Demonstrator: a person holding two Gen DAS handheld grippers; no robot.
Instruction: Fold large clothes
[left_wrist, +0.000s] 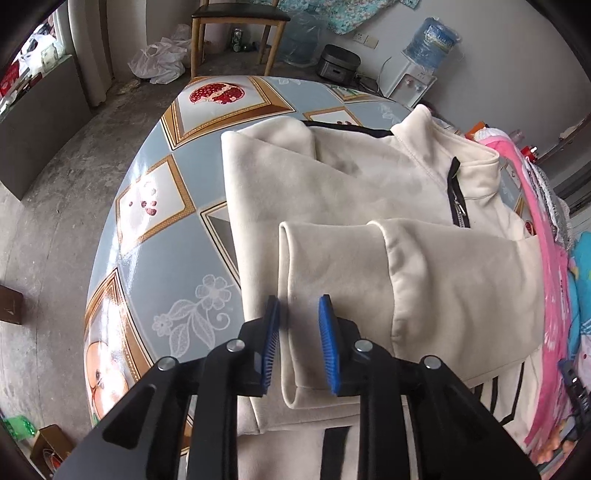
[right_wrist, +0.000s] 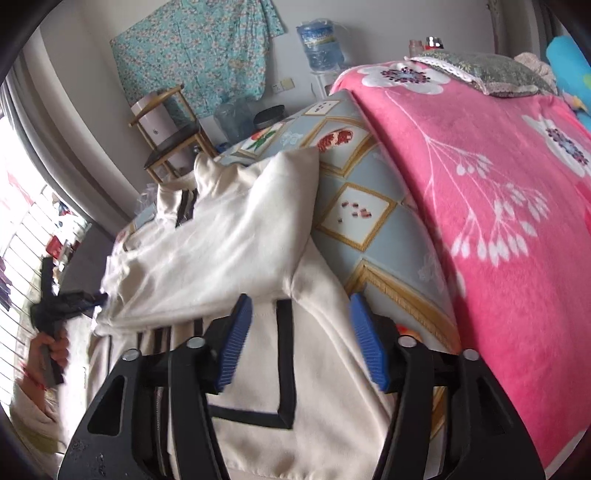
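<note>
Cream jacket (left_wrist: 354, 192) lies spread on the counter (left_wrist: 155, 206), filling the centre and right of my left wrist view, collar and zip at upper right. One sleeve (left_wrist: 332, 280) is already folded across the body, cuff end toward lower centre. My left hand-held gripper (left_wrist: 298, 332) sits low in the frame right over that sleeve, blue pads parted a little with the sleeve edge lying between them; pads don't look pressed on the cloth, so released, not grasping. In the right wrist view my right hand-held gripper (right_wrist: 301, 339) is at bottom centre, jaws wide apart, nothing clamped, above the jacket body with its black trim rectangle (right_wrist: 284, 369). The other sleeve (right_wrist: 236, 236) lies folded over the middle of that frame. The left gripper and the hand (right_wrist: 51, 347) holding it show at the left edge, blurred. Pink floral blanket (right_wrist: 480, 184) covers the right side, near the jacket but apart. Step, my guess: sleeves are in, both grippers have let go. Next move likely calls for grabbing the hem or the collar end with both grippers and folding the body in half lengthwise. Watch that the sleeves don't slide out, since fleece is thick and springy.
</note>
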